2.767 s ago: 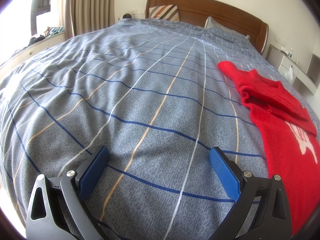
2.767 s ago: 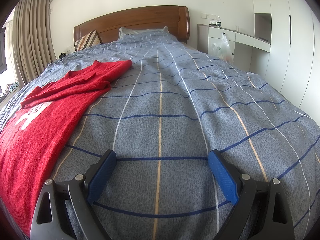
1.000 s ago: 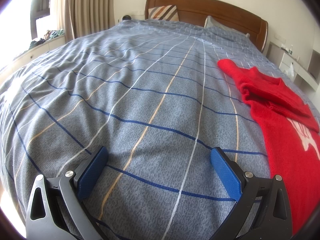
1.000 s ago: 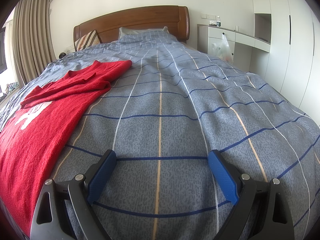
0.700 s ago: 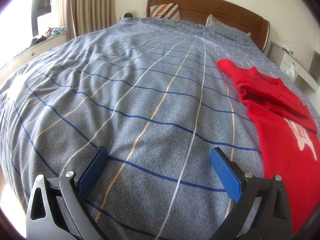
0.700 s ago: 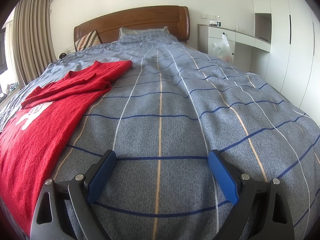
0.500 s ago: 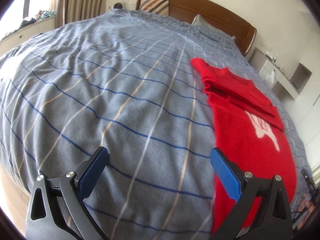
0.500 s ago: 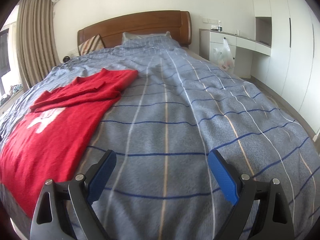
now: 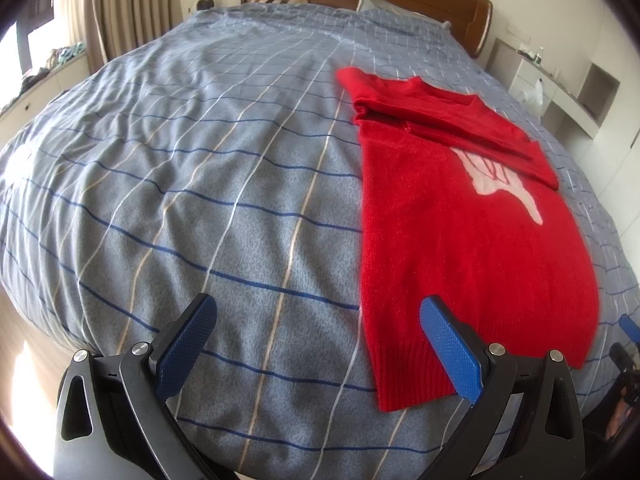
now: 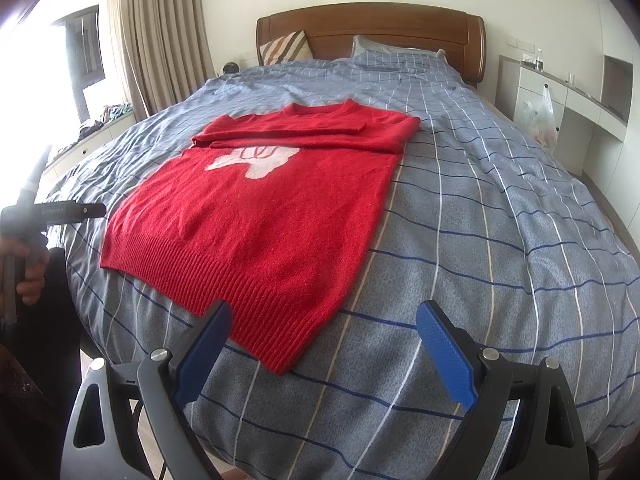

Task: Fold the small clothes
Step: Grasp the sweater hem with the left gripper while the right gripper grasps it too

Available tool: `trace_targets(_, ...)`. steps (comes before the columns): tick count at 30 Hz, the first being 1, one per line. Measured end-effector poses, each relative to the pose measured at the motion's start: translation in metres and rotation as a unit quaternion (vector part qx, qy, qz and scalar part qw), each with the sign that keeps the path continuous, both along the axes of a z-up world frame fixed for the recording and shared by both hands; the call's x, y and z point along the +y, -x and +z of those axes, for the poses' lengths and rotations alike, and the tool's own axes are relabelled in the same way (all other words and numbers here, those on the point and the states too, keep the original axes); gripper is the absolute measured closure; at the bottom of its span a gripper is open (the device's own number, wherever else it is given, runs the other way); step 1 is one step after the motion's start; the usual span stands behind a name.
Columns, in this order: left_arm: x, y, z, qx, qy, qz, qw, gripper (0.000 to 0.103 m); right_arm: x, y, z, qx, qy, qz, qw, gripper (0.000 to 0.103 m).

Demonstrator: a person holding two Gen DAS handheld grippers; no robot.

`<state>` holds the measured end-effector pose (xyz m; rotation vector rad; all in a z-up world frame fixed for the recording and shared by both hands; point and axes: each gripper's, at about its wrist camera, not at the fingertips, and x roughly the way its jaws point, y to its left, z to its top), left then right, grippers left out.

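Red sweater [image 10: 260, 216] flat on the bed [image 10: 500, 240] (sleeves folded across chest), both grippers' [image 9: 320, 344] [image 10: 324, 344] jaws spread wide, empty.

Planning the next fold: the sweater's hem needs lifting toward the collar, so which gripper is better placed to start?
Probably the left gripper: its open right finger already overlaps the red sweater's ribbed hem. The right gripper, also open, hovers mostly over bare quilt.
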<state>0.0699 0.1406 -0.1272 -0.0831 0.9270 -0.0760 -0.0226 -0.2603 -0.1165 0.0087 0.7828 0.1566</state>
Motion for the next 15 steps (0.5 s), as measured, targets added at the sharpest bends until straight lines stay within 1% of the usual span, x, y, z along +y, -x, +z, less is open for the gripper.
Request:
trace_targets(2, 0.003, -0.001, 0.0, 0.001, -0.008, 0.003, 1.0, 0.001, 0.003, -0.002, -0.003, 0.008, -0.002, 0.001, 1.0, 0.011)
trace_targets(3, -0.004, 0.002, 0.0, 0.001, -0.013, 0.006, 0.9999, 0.001, 0.004, -0.003, -0.003, 0.011, -0.007, 0.001, 1.0, 0.011)
trace_targets(6, 0.003, 0.001, 0.001, 0.002, -0.019, 0.011, 0.9998, 0.001, 0.007, -0.005, -0.005, 0.015, -0.011, 0.003, 1.0, 0.011)
trace_targets(10, -0.008, -0.001, -0.002, 0.007, -0.023, 0.007, 0.9997, 0.001, 0.008, -0.005, -0.007, 0.021, -0.007, 0.002, 1.0, 0.011)
trace_targets(12, -0.017, 0.001, -0.005, 0.016, -0.011, -0.003, 0.9998, 0.001, 0.007, -0.005, -0.007, 0.024, -0.01, 0.0, 1.0, 0.011)
trace_targets(15, -0.019, 0.013, -0.014, 0.043, 0.047, -0.031, 0.9975, 0.001, 0.002, -0.004, -0.005, 0.029, -0.022, -0.005, 0.999, 0.011)
